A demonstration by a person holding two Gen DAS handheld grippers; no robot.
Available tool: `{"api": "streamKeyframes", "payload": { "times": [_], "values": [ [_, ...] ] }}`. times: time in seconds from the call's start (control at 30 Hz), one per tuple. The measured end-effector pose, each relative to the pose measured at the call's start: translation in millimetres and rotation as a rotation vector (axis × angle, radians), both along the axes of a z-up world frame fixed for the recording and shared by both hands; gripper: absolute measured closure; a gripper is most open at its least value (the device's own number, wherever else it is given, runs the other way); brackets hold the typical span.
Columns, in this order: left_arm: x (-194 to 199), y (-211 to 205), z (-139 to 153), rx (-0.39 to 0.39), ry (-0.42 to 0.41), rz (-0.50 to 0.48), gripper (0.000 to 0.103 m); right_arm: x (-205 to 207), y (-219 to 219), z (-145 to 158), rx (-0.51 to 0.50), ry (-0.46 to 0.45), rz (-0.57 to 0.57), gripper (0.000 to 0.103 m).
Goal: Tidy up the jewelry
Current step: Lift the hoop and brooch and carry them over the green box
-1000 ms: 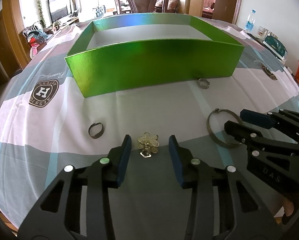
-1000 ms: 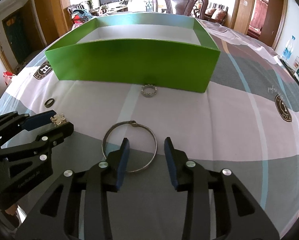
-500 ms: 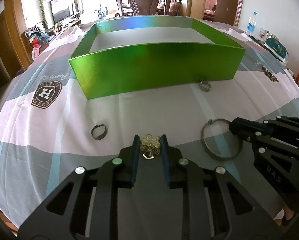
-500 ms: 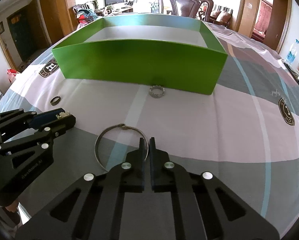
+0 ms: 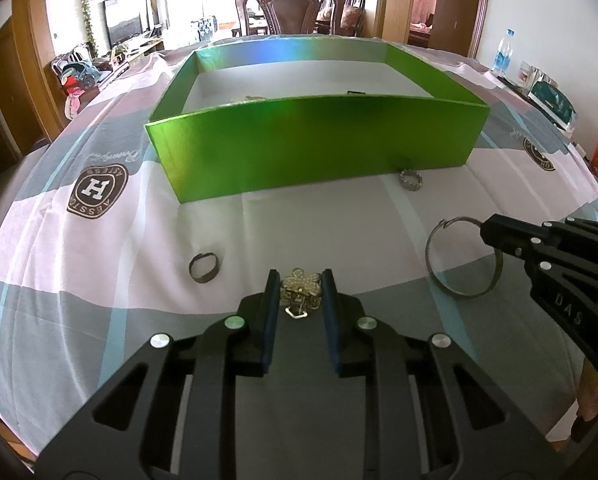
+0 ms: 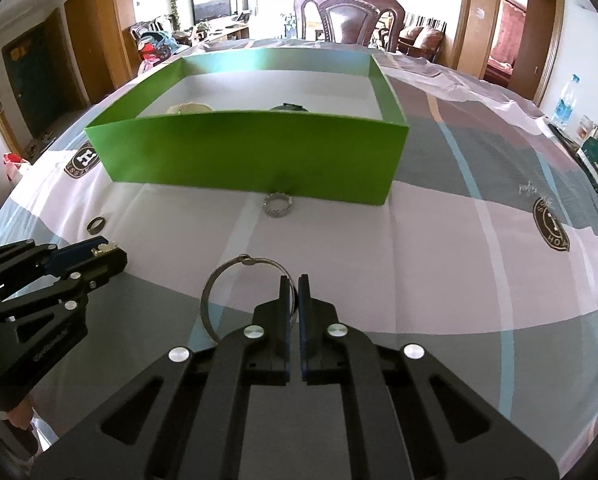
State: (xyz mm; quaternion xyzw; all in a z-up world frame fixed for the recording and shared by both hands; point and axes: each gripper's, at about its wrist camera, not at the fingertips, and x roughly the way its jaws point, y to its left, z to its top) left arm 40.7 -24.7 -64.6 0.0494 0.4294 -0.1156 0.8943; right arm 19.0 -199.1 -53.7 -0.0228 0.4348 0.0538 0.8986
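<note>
A gold flower-shaped brooch (image 5: 301,289) is clamped between the blue pads of the left gripper (image 5: 300,280), low over the grey, pink and white checked tablecloth (image 5: 323,224). The thin silver bangle (image 6: 235,292) is pinched by its right rim in the nearly closed right gripper (image 6: 293,286). A dark band ring (image 5: 204,267) lies just left of the brooch. A toothed silver ring (image 6: 278,204) rests against the near wall of the open green cardboard box (image 6: 255,156), which stands between both grippers and the box's white floor.
</note>
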Motion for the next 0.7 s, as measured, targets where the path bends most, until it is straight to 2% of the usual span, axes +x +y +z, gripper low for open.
{"api": "streamKeyframes", "payload": {
  "times": [0.17, 0.53, 0.7],
  "values": [
    [1.5, 8.7, 9.9, -0.014, -0.021, 0.005, 0.082, 2.3, -1.8, 6.1, -0.004, -0.016, -0.015, 0.099],
    [4.4, 23.1, 13.5, -0.079, -0.002, 0.003, 0.082, 1.2, 4.2, 8.9, -0.003, -0.024, 0.001, 0.099],
    [4.1, 27.5, 16.7, -0.084, -0.006, 0.006, 0.082, 1.7, 3.0, 13.0, 0.003, -0.037, 0.004, 0.099]
  ]
}}
